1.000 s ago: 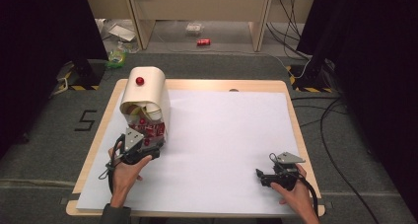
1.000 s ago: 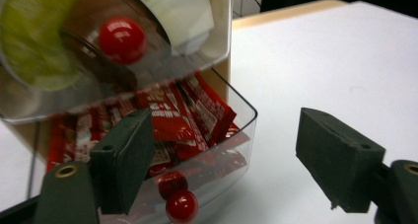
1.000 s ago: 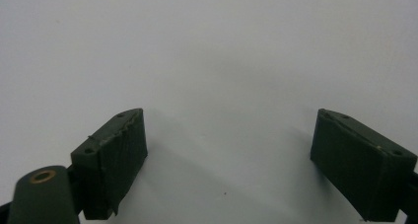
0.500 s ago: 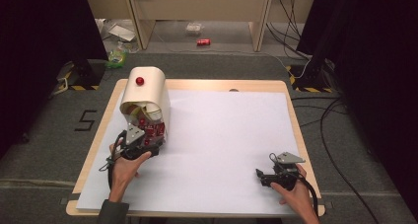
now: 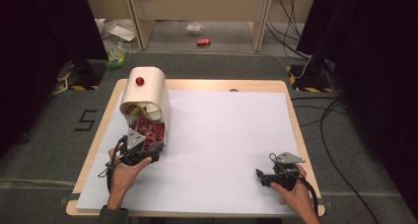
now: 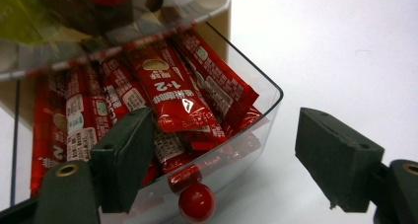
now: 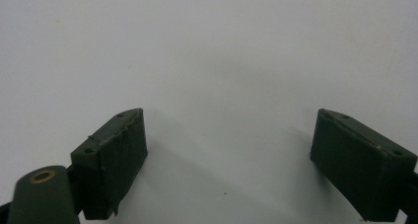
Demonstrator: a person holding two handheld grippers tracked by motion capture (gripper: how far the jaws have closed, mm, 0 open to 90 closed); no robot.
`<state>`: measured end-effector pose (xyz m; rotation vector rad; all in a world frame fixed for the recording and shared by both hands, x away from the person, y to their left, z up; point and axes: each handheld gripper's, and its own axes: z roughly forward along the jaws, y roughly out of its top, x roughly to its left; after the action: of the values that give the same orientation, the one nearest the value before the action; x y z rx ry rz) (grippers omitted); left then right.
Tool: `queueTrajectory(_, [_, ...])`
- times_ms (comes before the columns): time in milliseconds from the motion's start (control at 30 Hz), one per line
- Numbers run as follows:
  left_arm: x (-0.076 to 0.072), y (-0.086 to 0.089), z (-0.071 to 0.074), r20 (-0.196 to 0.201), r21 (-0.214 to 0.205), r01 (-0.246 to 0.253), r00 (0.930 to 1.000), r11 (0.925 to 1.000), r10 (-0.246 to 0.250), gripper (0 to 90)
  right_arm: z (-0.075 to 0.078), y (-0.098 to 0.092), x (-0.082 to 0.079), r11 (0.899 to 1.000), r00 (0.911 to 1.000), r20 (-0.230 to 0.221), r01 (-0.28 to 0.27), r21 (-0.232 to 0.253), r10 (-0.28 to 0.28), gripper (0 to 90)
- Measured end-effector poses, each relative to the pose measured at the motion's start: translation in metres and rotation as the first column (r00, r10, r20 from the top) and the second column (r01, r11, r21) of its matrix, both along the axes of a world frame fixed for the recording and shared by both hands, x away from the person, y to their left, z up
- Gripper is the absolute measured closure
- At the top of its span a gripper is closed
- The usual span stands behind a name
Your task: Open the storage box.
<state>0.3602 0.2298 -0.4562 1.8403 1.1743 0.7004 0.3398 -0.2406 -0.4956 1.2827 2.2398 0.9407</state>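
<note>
A cream dispenser box (image 5: 147,93) with a rounded top and a red knob (image 5: 140,81) stands at the table's left. From its front juts a clear drawer (image 5: 149,130) holding several red sachets (image 6: 170,93). My left gripper (image 5: 147,149) sits right at the drawer's front, open. In the left gripper view the jaws (image 6: 226,128) stand wide on either side of the drawer's corner, and a small red drawer knob (image 6: 196,202) shows low between them. My right gripper (image 5: 261,177) rests open on the white sheet at the front right, nothing between its fingers (image 7: 230,120).
A white sheet (image 5: 231,135) covers most of the wooden table (image 5: 296,130). Cables (image 5: 330,120) trail on the grey floor to the right. A red can (image 5: 203,42) and some litter lie on the floor beyond the table.
</note>
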Motion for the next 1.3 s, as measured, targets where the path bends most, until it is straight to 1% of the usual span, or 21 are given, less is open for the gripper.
queueTrajectory(167, [-0.006, 0.000, -0.003, 0.002, -0.001, 0.004, 1.0000, 1.0000, -0.004, 23.2, 0.000, 0.000, 0.000, 1.000, 1.0000, 0.000, 0.000, 0.000, 0.000, 14.3])
queueTrajectory(233, [-0.010, 0.000, -0.004, 0.003, -0.009, 0.002, 1.0000, 1.0000, -0.002, 23.5, 0.000, 0.000, 0.000, 1.000, 1.0000, 0.000, 0.000, 0.000, 0.000, 14.3])
queueTrajectory(400, [-0.016, 0.000, -0.008, -0.006, -0.002, 0.009, 0.9999, 1.0000, -0.009, 23.5, 0.000, 0.000, 0.000, 1.000, 1.0000, 0.000, 0.000, 0.000, 0.000, 14.2])
queueTrajectory(733, [-0.027, 0.000, -0.016, -0.005, -0.013, -0.006, 1.0000, 0.9999, 0.006, 24.7, 0.000, 0.000, 0.000, 1.000, 1.0000, 0.000, 0.000, 0.000, 0.000, 14.2])
queueTrajectory(833, [-0.030, 0.000, -0.020, -0.019, -0.014, -0.012, 0.9998, 0.9998, 0.012, 24.6, 0.000, 0.000, 0.000, 1.000, 1.0000, 0.001, 0.000, 0.000, 0.000, 14.3])
queueTrajectory(900, [-0.033, 0.000, -0.023, -0.006, -0.002, -0.013, 0.9999, 0.9999, 0.013, 24.6, 0.000, 0.000, 0.000, 1.000, 1.0000, 0.000, 0.000, 0.000, 0.000, 14.3])
queueTrajectory(1300, [-0.043, 0.001, -0.020, -0.008, 0.001, -0.007, 0.9999, 1.0000, 0.007, 24.8, 0.000, 0.000, 0.000, 1.000, 1.0000, 0.000, 0.000, 0.000, 0.000, 14.3])
